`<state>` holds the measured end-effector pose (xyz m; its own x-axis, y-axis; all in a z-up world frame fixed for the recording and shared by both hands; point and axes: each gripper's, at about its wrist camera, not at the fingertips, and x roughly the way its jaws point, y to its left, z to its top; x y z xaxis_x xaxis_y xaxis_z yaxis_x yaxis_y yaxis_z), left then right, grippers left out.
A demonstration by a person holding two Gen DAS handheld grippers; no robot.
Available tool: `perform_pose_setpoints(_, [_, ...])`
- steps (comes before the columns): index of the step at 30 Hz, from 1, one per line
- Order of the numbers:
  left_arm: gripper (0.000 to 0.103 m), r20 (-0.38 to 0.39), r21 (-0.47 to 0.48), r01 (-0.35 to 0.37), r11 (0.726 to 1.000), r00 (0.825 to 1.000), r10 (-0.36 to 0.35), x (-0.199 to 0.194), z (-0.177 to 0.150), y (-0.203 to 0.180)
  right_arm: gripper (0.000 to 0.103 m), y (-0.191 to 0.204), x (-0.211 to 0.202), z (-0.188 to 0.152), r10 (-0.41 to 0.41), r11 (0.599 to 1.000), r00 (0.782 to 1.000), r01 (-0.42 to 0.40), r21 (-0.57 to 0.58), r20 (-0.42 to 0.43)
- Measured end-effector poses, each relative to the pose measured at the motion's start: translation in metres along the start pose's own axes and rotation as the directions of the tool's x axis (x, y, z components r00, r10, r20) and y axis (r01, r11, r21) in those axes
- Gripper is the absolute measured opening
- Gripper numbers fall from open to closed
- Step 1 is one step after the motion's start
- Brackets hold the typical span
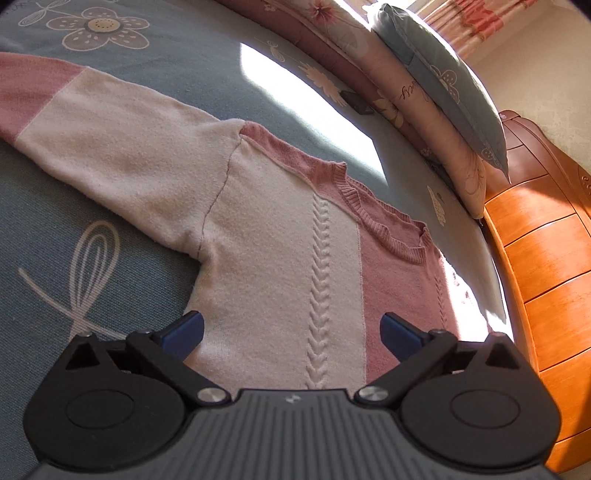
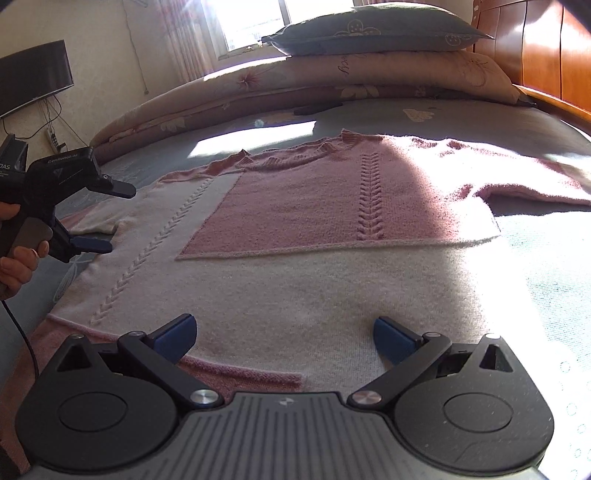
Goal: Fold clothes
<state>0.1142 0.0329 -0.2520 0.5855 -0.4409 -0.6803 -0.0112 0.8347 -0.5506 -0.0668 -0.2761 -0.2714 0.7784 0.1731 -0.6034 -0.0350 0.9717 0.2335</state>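
Note:
A pink and white knit sweater lies flat on the bed, front up, with one sleeve stretched out to the left. My left gripper hovers open over the sweater's side below the armpit, nothing between its blue pads. From the right wrist the same sweater spreads ahead, its other sleeve bent at the right. My right gripper is open above the white lower part near the hem. The left gripper shows at the left edge, held by a hand.
The bed has a blue-grey floral sheet. A folded quilt and a pillow lie along the far side. A wooden headboard rises at the right. A dark screen hangs on the wall. A small black object lies by the quilt.

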Motion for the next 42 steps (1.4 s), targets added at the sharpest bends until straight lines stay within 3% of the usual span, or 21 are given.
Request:
perform_pose_setpoints(6, [0.101, 0.144, 0.114, -0.042, 0.993, 0.989, 0.025, -0.024, -0.014, -0.012, 0.103, 0.010, 0.005, -0.004, -0.042, 0.997, 0.999, 0.041, -0.072, -0.012])
perform_pose_setpoints(12, [0.101, 0.197, 0.251, -0.098, 0.963, 0.979, 0.048, -0.009, -0.016, -0.024, 0.103, 0.012, 0.010, -0.005, -0.059, 0.994, 0.998, 0.058, -0.091, -0.012])
perform_pose_setpoints(16, [0.101, 0.223, 0.250, -0.047, 0.967, 0.975, -0.011, -0.005, 0.005, -0.018, 0.103, 0.012, 0.010, -0.005, -0.060, 0.994, 0.998, 0.059, -0.092, -0.011])
perform_pose_setpoints(21, [0.101, 0.268, 0.172, -0.001, 0.985, 0.962, -0.046, 0.002, 0.058, 0.021, 0.103, 0.014, 0.010, -0.006, -0.069, 0.993, 0.998, 0.067, -0.102, -0.013])
perform_pose_setpoints(25, [0.101, 0.197, -0.009, 0.134, 0.991, 0.972, -0.129, 0.025, 0.100, 0.082, 0.103, 0.019, 0.013, -0.006, -0.091, 0.988, 0.996, 0.088, -0.126, -0.019])
perform_pose_setpoints(27, [0.101, 0.205, -0.118, 0.170, 0.978, 0.968, -0.143, 0.026, 0.107, 0.114, 0.103, 0.018, 0.013, -0.006, -0.090, 0.988, 0.996, 0.087, -0.125, -0.018])
perform_pose_setpoints(30, [0.101, 0.276, -0.214, 0.271, 0.938, 0.938, -0.208, 0.008, 0.112, 0.153, 0.103, 0.016, 0.012, -0.006, -0.080, 0.991, 0.997, 0.078, -0.113, -0.015])
perform_pose_setpoints(32, [0.101, 0.324, -0.248, 0.265, 0.932, 0.929, -0.178, -0.009, 0.117, 0.175, 0.103, 0.016, 0.012, -0.006, -0.081, 0.990, 0.997, 0.079, -0.114, -0.015])
perform_pose_setpoints(36, [0.101, 0.379, -0.342, 0.165, 0.925, 0.925, -0.025, -0.040, 0.130, 0.223, 0.103, 0.017, 0.012, -0.006, -0.083, 0.990, 0.996, 0.081, -0.115, -0.015])
perform_pose_setpoints(39, [0.100, 0.379, -0.417, 0.023, 0.908, 0.913, 0.151, -0.060, 0.140, 0.252, 0.103, 0.016, 0.012, -0.006, -0.083, 0.990, 0.996, 0.080, -0.114, -0.015])
perform_pose_setpoints(40, [0.100, 0.381, -0.441, 0.023, 0.897, 0.910, 0.163, -0.064, 0.142, 0.258, 0.103, 0.016, 0.012, -0.006, -0.083, 0.990, 0.996, 0.081, -0.115, -0.015])
perform_pose_setpoints(42, [0.100, 0.399, -0.433, 0.099, 0.896, 0.912, 0.091, -0.068, 0.145, 0.256, 0.103, 0.017, 0.012, -0.006, -0.086, 0.990, 0.996, 0.084, -0.117, -0.015])
